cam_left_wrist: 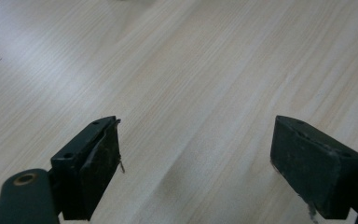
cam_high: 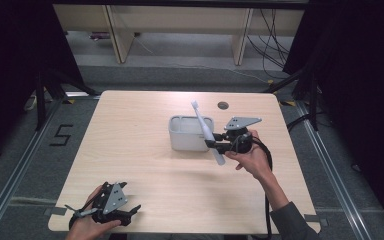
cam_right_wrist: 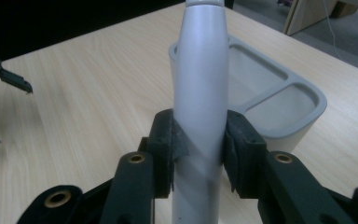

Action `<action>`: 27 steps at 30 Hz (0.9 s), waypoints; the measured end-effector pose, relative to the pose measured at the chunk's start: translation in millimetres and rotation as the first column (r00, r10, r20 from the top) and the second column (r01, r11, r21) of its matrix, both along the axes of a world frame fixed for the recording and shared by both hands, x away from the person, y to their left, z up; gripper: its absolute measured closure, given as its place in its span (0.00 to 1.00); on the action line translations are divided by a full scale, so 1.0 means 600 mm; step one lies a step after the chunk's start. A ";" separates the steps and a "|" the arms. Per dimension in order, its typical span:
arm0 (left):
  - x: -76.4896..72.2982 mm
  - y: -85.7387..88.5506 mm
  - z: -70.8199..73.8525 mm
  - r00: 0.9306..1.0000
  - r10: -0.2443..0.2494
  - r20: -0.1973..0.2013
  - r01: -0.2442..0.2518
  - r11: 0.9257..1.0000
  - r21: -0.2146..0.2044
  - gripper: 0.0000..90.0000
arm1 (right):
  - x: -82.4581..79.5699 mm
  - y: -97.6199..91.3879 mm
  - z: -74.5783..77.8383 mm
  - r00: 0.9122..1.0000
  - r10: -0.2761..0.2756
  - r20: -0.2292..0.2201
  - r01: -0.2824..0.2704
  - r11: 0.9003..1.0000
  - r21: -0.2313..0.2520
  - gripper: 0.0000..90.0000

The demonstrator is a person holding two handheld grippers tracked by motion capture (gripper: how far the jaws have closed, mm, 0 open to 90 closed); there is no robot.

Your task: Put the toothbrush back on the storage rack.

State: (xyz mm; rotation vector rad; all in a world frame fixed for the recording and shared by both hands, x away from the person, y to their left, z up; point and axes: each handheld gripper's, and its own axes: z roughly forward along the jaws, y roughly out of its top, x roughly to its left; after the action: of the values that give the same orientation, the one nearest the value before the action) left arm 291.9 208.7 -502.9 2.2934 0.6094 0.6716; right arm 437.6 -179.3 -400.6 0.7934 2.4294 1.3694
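Observation:
A white toothbrush (cam_high: 206,131) slants across the middle of the table, its bristled head up toward the far side. My right gripper (cam_high: 211,144) is shut on its handle (cam_right_wrist: 200,88), just right of a white holder box (cam_high: 190,134) with open compartments (cam_right_wrist: 279,100). The brush hangs beside and partly over the box, outside its openings. My left gripper (cam_high: 135,210) rests low at the near left edge of the table (cam_high: 130,150), open, its two jaws wide apart over bare wood (cam_left_wrist: 196,93) with nothing between them.
A small round cable hole (cam_high: 223,105) lies in the tabletop behind the box. Beyond the table's far edge are wooden furniture legs (cam_high: 119,35) and loose cables (cam_high: 272,40) on the floor. A taped "5" (cam_high: 61,135) marks the floor at left.

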 end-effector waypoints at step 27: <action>0.000 0.000 -0.001 1.000 -0.001 -0.001 0.001 1.000 0.002 0.17 | 0.045 0.049 0.051 0.995 0.010 0.097 -0.025 0.986 0.162 0.74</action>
State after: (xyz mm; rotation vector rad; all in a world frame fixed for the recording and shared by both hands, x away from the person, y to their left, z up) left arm 291.7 208.5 -503.2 2.2958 0.6085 0.6716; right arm 464.4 -150.0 -370.1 0.7261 2.2793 1.5917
